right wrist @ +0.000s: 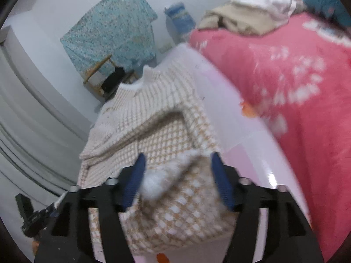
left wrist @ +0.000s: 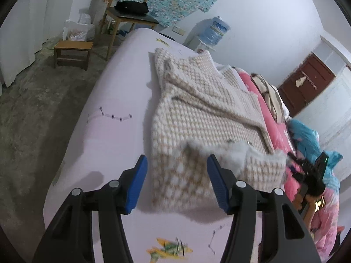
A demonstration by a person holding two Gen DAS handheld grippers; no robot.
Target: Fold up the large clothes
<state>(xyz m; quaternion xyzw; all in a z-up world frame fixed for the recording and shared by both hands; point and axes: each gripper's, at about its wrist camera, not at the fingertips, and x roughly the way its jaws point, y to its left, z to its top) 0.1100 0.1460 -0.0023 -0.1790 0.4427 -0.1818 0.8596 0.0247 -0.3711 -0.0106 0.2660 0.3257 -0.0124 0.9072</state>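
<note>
A beige-and-white checked knit sweater lies partly folded on the pale pink bed sheet. Its fluffy white-trimmed near edge sits between the blue pads of my left gripper, whose jaws stand apart with no pad pressing the cloth. In the right wrist view the same sweater lies ahead, its collar at the far end. My right gripper is open as well, the folded near end with white fluff lying loose between its fingers. The right gripper shows at the right edge of the left wrist view.
A pink flowered quilt with piled clothes borders the sweater's right side. Beyond the bed stand a wooden chair, a low stool and a water dispenser. Bare concrete floor lies to the left.
</note>
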